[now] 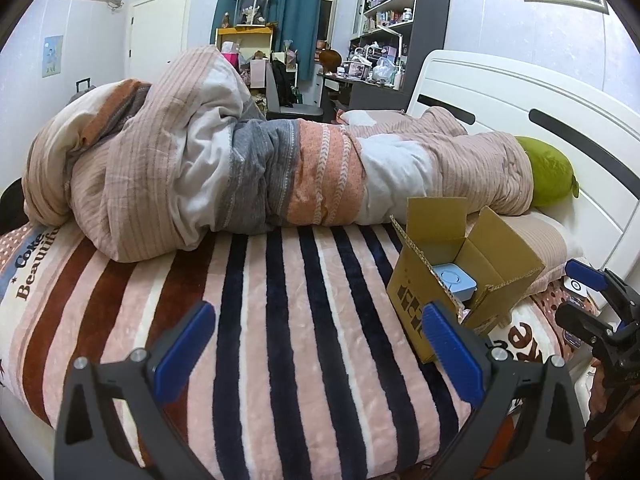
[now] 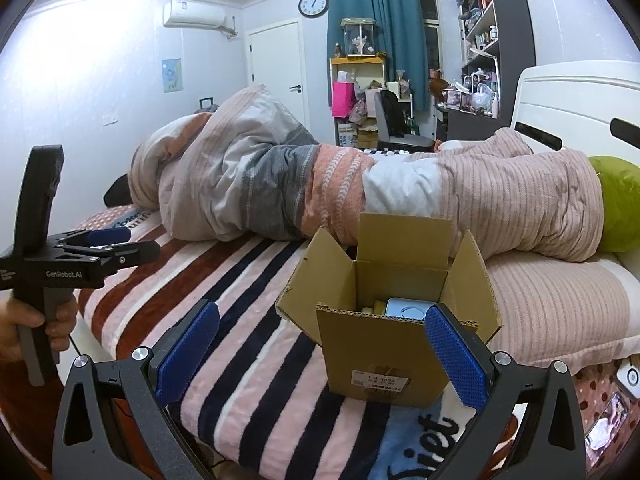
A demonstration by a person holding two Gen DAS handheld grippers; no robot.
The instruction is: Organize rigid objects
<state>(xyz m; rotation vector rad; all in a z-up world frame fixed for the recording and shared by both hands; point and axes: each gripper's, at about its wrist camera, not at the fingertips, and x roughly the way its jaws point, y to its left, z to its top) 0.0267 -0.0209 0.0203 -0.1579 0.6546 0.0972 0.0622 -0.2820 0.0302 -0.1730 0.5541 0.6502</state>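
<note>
An open cardboard box point(image 2: 384, 360) stands on the striped blanket, flaps up. Inside it lie a light blue case point(image 2: 408, 309) and a pale yellow item point(image 2: 377, 305). My right gripper point(image 2: 322, 348) is open just in front of the box, its right finger overlapping the box's front corner, nothing held. In the left wrist view the box point(image 1: 416, 300) sits to the right with the blue case point(image 1: 454, 280) showing inside. My left gripper point(image 1: 320, 344) is open and empty over the blanket, left of the box. A hand point(image 2: 36, 320) holds it.
A rolled duvet point(image 1: 248, 168) lies across the bed behind the box, with a green cushion point(image 1: 550, 172) and a white headboard point(image 1: 520, 100) at the right. A small white device point(image 2: 630, 378) lies on the bed's right side. The striped blanket point(image 1: 280, 300) stretches left of the box.
</note>
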